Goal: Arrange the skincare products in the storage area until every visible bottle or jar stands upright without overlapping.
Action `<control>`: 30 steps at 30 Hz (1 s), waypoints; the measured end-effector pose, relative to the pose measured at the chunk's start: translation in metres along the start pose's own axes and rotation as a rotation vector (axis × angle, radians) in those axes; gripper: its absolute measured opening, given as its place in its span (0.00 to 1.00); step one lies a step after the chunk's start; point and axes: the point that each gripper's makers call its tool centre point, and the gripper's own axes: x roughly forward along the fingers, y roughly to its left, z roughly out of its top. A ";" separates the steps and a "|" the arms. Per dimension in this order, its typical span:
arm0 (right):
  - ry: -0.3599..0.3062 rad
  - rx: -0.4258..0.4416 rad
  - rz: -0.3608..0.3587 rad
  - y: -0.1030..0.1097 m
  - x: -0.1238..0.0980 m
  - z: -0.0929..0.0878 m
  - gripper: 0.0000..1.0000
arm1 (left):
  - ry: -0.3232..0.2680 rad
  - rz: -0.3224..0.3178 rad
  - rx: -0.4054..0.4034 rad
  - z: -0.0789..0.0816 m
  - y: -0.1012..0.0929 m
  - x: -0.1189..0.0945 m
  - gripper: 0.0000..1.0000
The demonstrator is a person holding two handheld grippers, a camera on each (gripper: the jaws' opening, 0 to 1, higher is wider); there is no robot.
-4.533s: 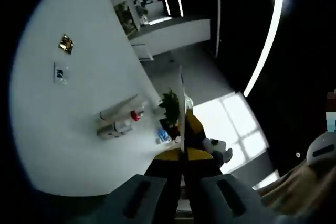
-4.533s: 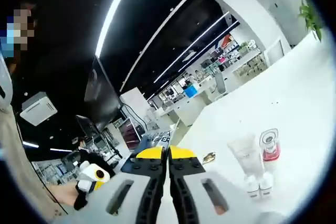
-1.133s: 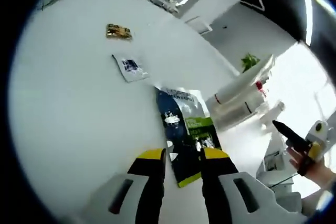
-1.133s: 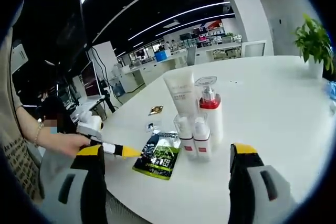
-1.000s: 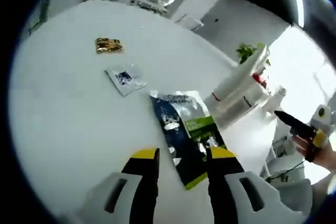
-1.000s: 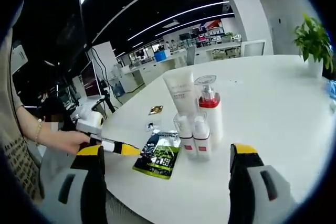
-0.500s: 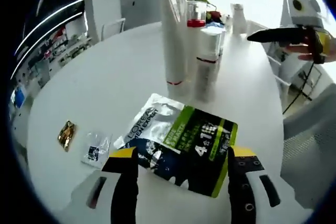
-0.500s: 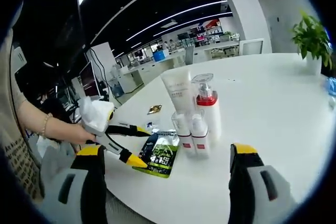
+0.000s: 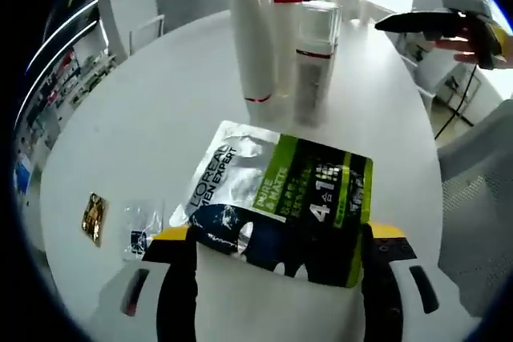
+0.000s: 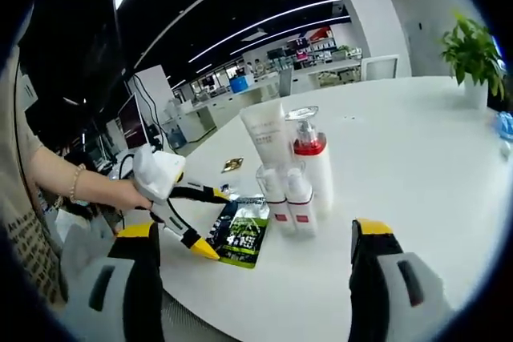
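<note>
1. Closer now than half a second ago, the left tongs (image 9: pixel 276 234) have come right up to the flat sachet (image 9: pixel 282 195), and its near edge sits between their two yellow tips.
2. Those tongs are spread wide and grip nothing yet. In the right gripper view they (image 10: pixel 204 222) reach in from the left, held by a hand (image 10: pixel 128 195), with the tips down at the sachet (image 10: pixel 239 235).
3. The right tongs (image 10: pixel 253 234) are also spread wide and hold nothing. They hang back on the near side of the bottles.
4. Most of the job looks done. The tall white tube (image 10: pixel 267 144), the pump bottle (image 10: pixel 311 162) with the red collar and the two small bottles (image 10: pixel 288 199) all stand up straight in a tight bunch in the middle of the white counter (image 10: pixel 417 142).
5. None of them lies on another, though they stand very close, maybe touching.
6. What looks left is the sachet. It lies flat just near the bottles, and I think it is the next thing to be picked up.
7. To the far left of the sachet lie a small clear packet (image 9: pixel 141 228) and a little gold wrapper (image 9: pixel 93 218), well apart from the bottles.
8. A green plant (image 10: pixel 473 55) stands far off on the right.
9. The bottles are right behind the sachet, so a clumsy push could knock one over.
</note>
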 end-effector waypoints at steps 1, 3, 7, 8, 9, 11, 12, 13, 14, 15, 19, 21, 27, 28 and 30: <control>0.000 0.000 0.001 0.000 0.000 0.000 1.00 | 0.010 -0.008 0.009 0.000 -0.001 -0.001 0.84; 0.000 0.001 0.002 0.000 0.001 0.000 1.00 | 0.014 -0.020 0.019 0.001 0.000 -0.001 0.84; 0.002 0.005 0.001 -0.001 0.001 -0.001 1.00 | 0.022 -0.045 0.046 0.000 0.005 0.000 0.83; 0.002 0.005 0.000 -0.001 0.001 -0.001 1.00 | 0.024 -0.052 0.058 -0.001 0.006 0.000 0.82; 0.001 0.006 0.000 -0.001 0.001 -0.001 1.00 | 0.025 -0.055 0.062 -0.001 0.006 0.000 0.82; 0.002 0.007 0.000 -0.001 0.001 -0.002 1.00 | 0.028 -0.060 0.071 -0.001 0.007 0.000 0.82; 0.003 0.008 0.000 -0.002 0.001 -0.002 1.00 | 0.029 -0.062 0.074 -0.001 0.007 0.000 0.82; 0.002 0.009 -0.001 -0.002 0.001 -0.002 1.00 | 0.030 -0.063 0.077 -0.001 0.006 0.000 0.82; 0.002 0.010 -0.001 -0.002 0.001 -0.002 1.00 | 0.032 -0.064 0.079 -0.001 0.006 -0.001 0.82; 0.001 0.010 -0.001 -0.002 0.001 -0.002 1.00 | 0.034 -0.064 0.080 0.000 0.006 0.000 0.82; 0.000 0.010 -0.001 -0.002 0.001 -0.002 1.00 | 0.039 -0.064 0.081 -0.001 0.006 0.000 0.82; -0.002 0.008 0.000 -0.001 0.001 0.000 1.00 | 0.040 -0.062 0.082 -0.001 0.006 0.000 0.82; -0.006 -0.001 0.002 0.000 0.000 0.001 1.00 | 0.046 -0.059 0.066 -0.002 0.004 -0.004 0.84; -0.007 -0.002 0.003 0.000 0.000 0.001 1.00 | 0.044 -0.058 0.061 -0.002 0.003 -0.005 0.84; -0.009 -0.003 0.004 0.001 0.000 0.002 1.00 | 0.047 -0.052 0.062 -0.004 0.003 -0.007 0.84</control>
